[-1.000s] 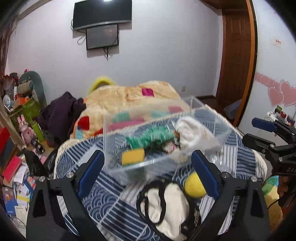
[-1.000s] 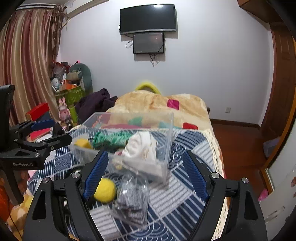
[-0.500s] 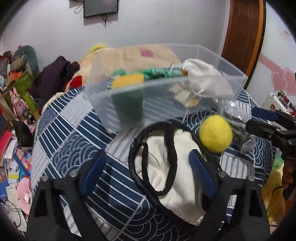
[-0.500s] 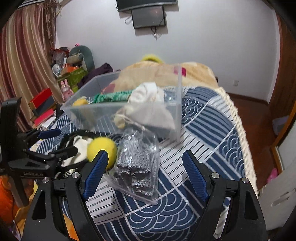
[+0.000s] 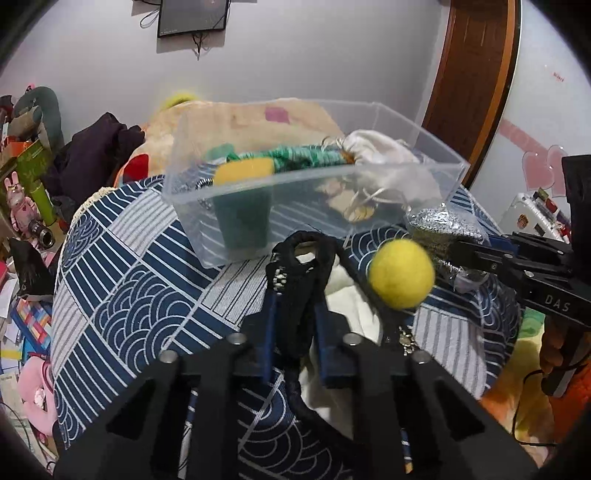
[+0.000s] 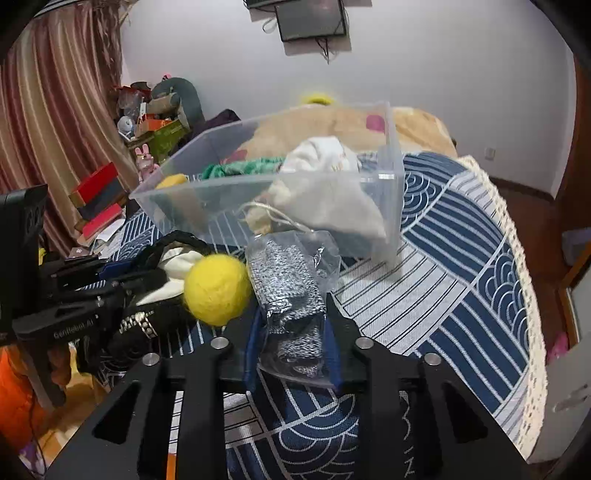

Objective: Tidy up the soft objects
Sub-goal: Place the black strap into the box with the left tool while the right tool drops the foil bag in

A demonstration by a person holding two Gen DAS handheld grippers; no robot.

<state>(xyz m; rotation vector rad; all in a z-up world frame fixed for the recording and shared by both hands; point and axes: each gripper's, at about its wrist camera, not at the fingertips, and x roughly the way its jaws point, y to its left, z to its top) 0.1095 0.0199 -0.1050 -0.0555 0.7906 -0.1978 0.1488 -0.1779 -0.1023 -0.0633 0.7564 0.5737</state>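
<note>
A clear plastic bin [image 5: 436, 147] [image 6: 258, 184] stands on the blue patterned bedspread [image 5: 122, 280] and holds a yellow-green sponge [image 5: 243, 173], green cloth [image 5: 310, 155] and a white pouch [image 5: 384, 151]. My left gripper [image 5: 293, 295] is shut on the black strap [image 5: 299, 266] of a cream bag [image 5: 354, 306] in front of the bin. My right gripper [image 6: 291, 314] is shut on a clear packet of grey knit fabric [image 6: 284, 280]. A yellow felt ball [image 5: 400, 273] [image 6: 218, 290] lies between the two grippers.
A beige quilt [image 6: 332, 125] covers the bed behind the bin. Clutter, boxes and toys [image 5: 26, 206] crowd the floor to the left. The bed's fringed edge [image 6: 517, 258] and a wooden door [image 5: 476, 74] are on the right. A TV [image 6: 310, 18] hangs on the wall.
Both grippers dropped toward the bedspread and closed: the left on the bag's black strap, the right on the grey fabric packet. The bin and ball stayed in place.
</note>
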